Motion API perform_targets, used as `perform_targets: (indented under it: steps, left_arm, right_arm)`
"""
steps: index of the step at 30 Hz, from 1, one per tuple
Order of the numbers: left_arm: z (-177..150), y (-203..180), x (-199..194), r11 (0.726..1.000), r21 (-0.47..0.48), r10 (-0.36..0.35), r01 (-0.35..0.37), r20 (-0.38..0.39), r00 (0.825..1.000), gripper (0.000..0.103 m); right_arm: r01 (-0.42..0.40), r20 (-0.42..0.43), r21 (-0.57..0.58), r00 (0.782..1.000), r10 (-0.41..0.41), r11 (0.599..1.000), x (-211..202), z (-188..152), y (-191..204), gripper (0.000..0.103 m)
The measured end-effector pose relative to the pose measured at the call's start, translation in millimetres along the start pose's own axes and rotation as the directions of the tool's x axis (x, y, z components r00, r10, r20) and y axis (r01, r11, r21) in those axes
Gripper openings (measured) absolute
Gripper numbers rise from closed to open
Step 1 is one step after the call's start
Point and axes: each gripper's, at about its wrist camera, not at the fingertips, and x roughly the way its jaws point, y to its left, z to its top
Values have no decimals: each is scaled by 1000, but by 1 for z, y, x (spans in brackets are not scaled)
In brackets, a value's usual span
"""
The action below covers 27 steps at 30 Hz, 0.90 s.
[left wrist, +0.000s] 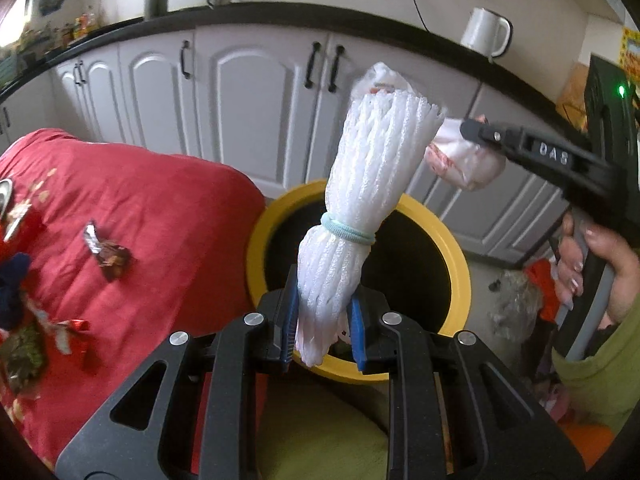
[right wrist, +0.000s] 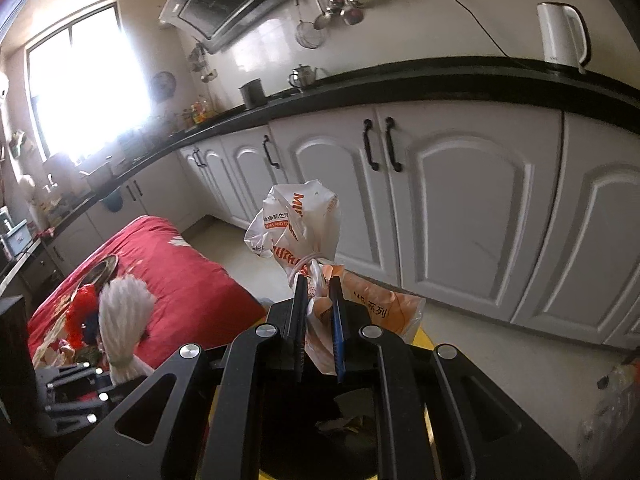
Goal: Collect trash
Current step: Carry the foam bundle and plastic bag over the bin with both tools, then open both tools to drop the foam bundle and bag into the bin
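Your left gripper (left wrist: pixel 323 322) had its jaws clamped on the white foam-net bundle (left wrist: pixel 368 184), held upright over the yellow-rimmed bin (left wrist: pixel 460 268). Your right gripper (right wrist: pixel 319 320) had its jaws pinched on a crumpled plastic bag (right wrist: pixel 298 224), also above that bin. A wrapper (left wrist: pixel 107 254) lay on the red-covered bench (left wrist: pixel 160 208) beside the bin.

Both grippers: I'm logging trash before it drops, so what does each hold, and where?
Left gripper clamps the white foam-net bundle at its lower end; right gripper pinches the orange-printed plastic bag at its gathered neck.
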Motion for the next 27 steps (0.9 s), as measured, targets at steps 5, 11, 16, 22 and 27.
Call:
perform_targets:
  steps: [5,11,16,22,27]
  left_arm:
    - [-3,-9,17,1000,19,-14,14,-35,999,16]
    - [-7,-15,31,999,34,-19,21,-67,998,16]
    - [-8,-15,42,999,38,-20,24,-98,995,16]
    - [-11,-17,55,999,41,-25,32,-141,990,16]
    - [-14,-18,64,999,40,-27,34,-169,985,16]
  right_arm:
    - [23,-21,19,1000,-23,1000,6,-6,-10,11]
    - [38,-60,43,998,-36,998,16,-12,-19,11]
    - [42,-86,50,996,-38,998,21,-19,-23,11]
    - [44,-125,60,991,-37,997,33,-24,-27,11]
    - [44,-151,66,988,-33,997,41,-28,-29,11]
